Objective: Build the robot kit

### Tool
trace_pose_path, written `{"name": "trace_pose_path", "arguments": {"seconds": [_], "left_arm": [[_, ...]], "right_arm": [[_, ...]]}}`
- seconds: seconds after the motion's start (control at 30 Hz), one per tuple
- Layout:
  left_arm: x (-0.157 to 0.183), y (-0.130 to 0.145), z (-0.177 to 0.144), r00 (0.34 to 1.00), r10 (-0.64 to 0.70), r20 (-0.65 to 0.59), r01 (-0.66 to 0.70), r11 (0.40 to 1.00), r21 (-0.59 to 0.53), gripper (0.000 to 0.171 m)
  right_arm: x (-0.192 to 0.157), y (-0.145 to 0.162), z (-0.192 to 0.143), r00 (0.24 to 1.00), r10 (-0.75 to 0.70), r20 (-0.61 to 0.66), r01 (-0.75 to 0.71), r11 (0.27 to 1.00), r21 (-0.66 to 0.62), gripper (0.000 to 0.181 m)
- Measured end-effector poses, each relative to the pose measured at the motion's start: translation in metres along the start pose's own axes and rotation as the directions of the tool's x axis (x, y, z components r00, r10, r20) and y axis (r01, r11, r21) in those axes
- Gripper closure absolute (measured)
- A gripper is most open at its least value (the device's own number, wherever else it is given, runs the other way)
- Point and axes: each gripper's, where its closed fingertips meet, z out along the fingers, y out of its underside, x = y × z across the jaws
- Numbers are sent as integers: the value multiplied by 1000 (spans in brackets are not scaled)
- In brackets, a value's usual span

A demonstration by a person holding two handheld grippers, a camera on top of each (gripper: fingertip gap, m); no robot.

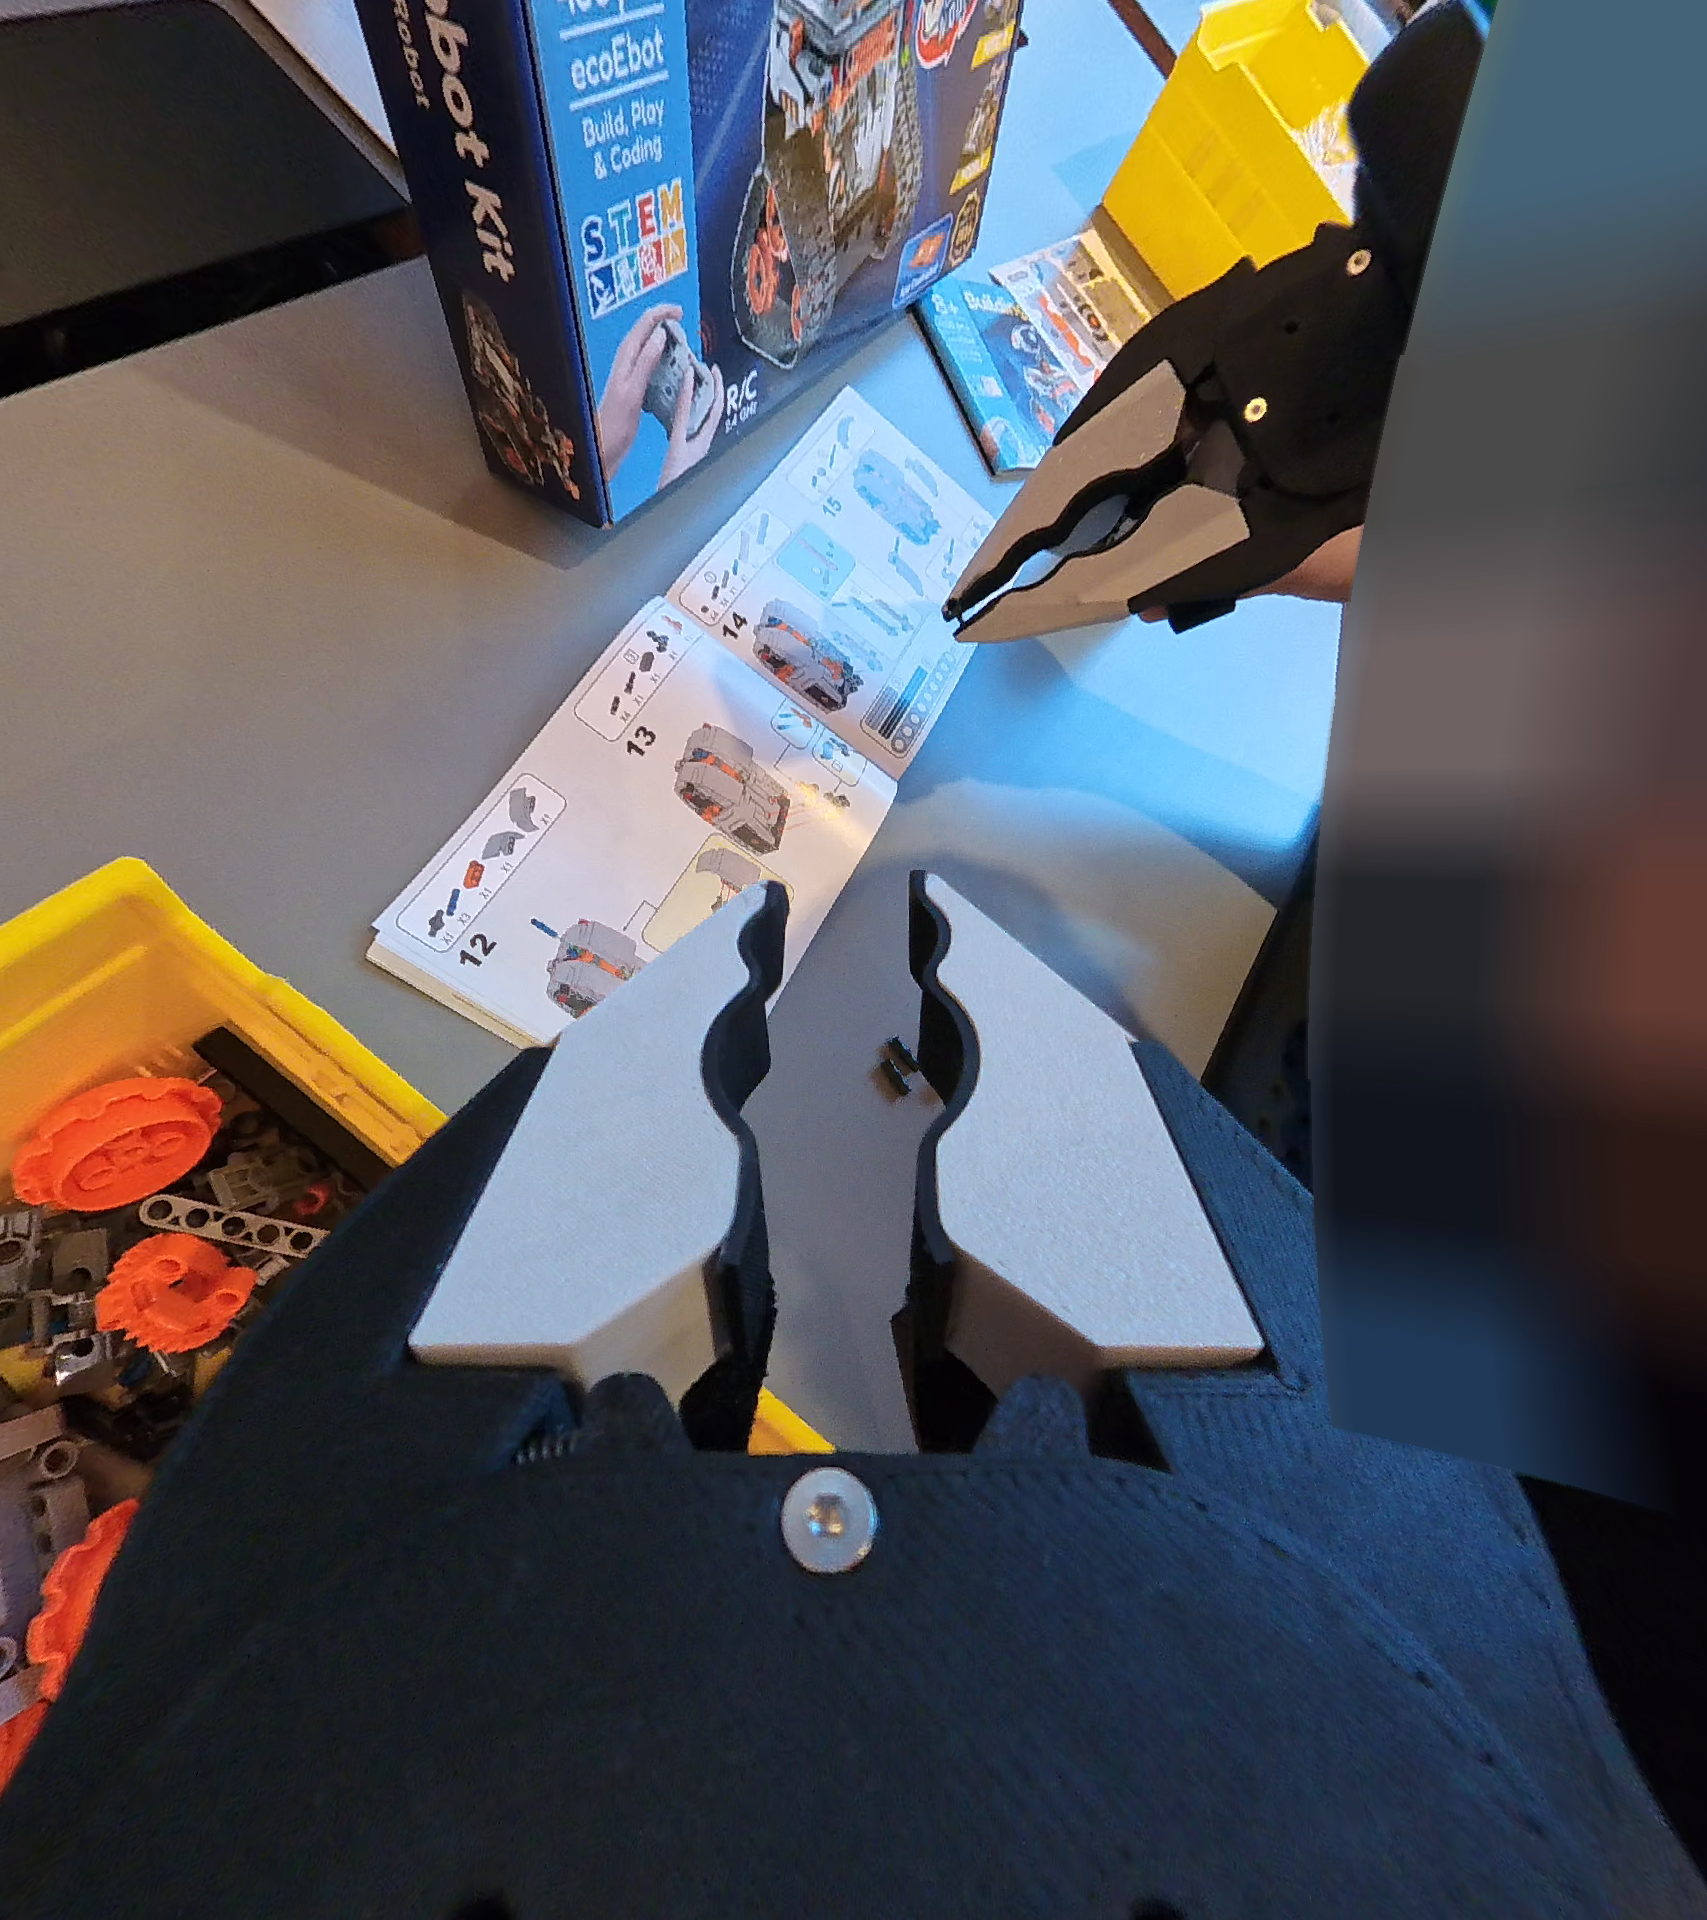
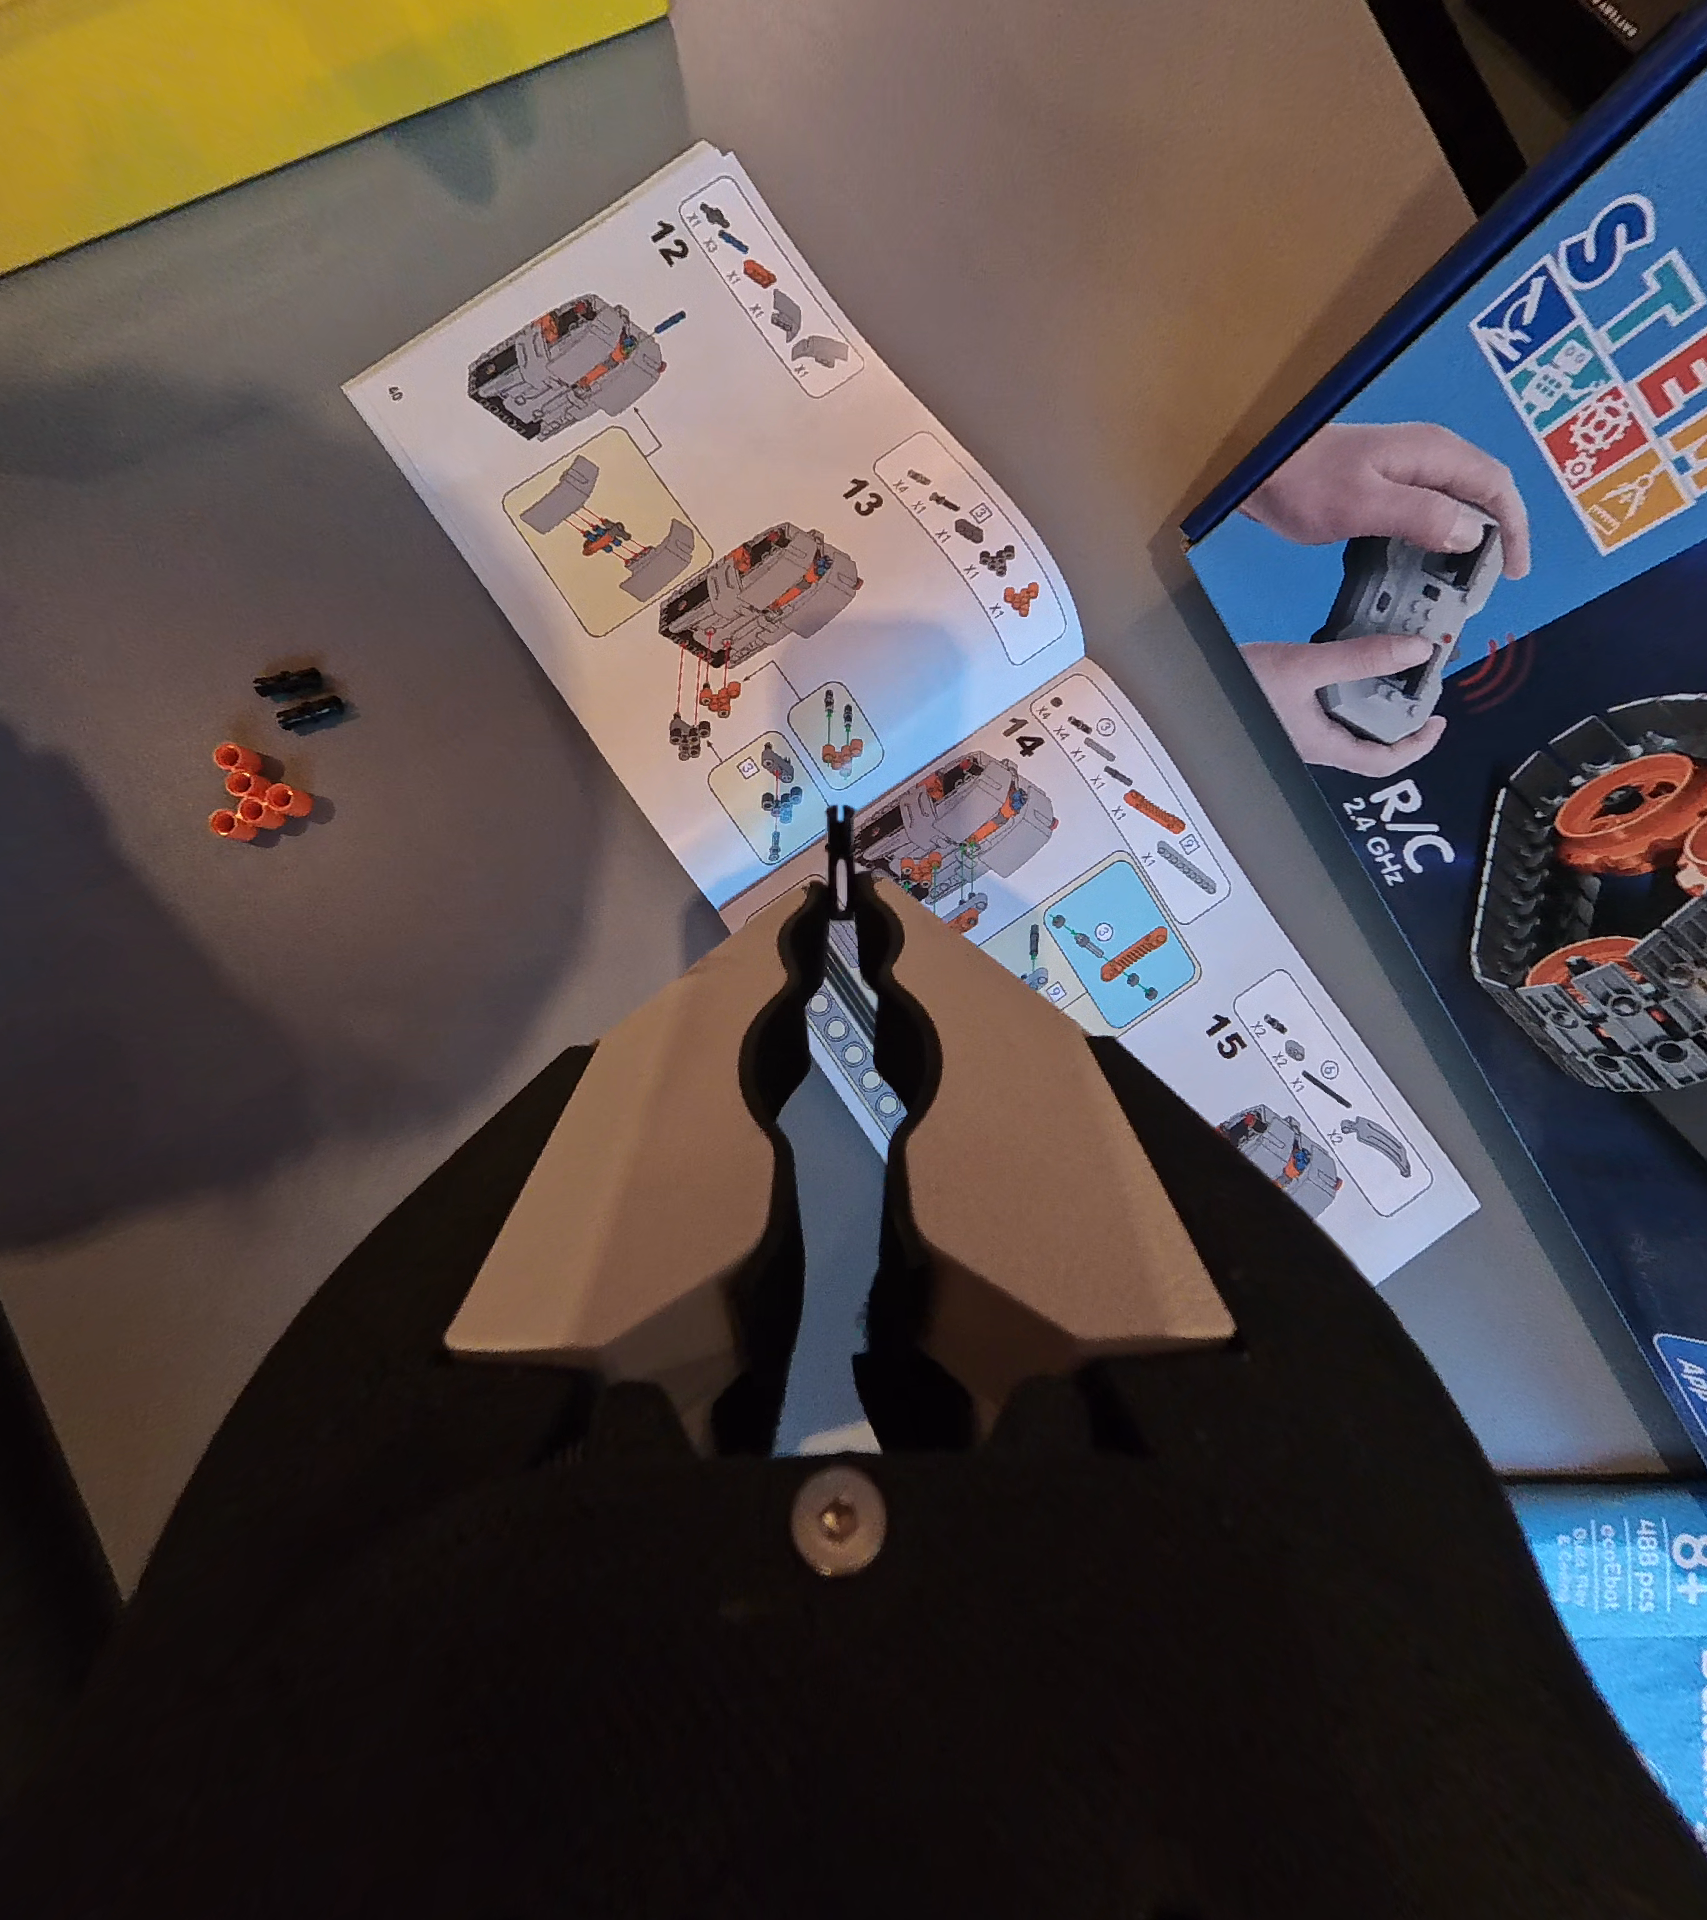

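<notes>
My left gripper (image 1: 844,899) is open and empty above the grey table (image 1: 205,623). Two small black pins (image 1: 896,1065) lie on the table between its fingers, near the right finger. My right gripper (image 2: 841,902) is shut on a small black pin (image 2: 838,836) that sticks out past its tips, above an open instruction booklet (image 2: 724,436). It also shows in the left wrist view (image 1: 955,613), at the booklet's (image 1: 683,727) far edge. To its left, an orange connector piece (image 2: 257,795) and the two black pins (image 2: 300,698) lie on the table.
A yellow bin (image 1: 132,935) with orange wheels (image 1: 116,1143) and several grey parts stands at lower left. A blue kit box (image 1: 641,229) stands behind the booklet, also in the right wrist view (image 2: 1555,727). Another yellow bin (image 1: 1223,156) and leaflets (image 1: 1025,353) are far right.
</notes>
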Motion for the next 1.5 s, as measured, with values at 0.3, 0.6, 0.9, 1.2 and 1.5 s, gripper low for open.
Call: {"name": "trace_pose_path", "arguments": {"seconds": [0.3,0.6,0.9,1.2,1.5], "left_arm": [[0,0,0,1000,-13,-11,13,1000,3,152],[8,2,3,999,-24,-45,23,1000,-13,156],[55,-7,-13,985,74,-154,-73,997,16,150],[24,-38,-206,971,76,229,-198,790,580,147],[33,-13,-182,985,138,99,-169,857,486,136]], "right_arm": [[0,1,0,1000,7,2,-7,1000,-5,178],[-16,-22,2,994,-108,24,105,987,118,178],[-79,-80,-18,937,-349,-26,336,875,349,178],[-156,-155,-21,933,-286,216,149,857,494,178],[-149,-215,-4,907,-391,-159,418,787,453,178]]}}
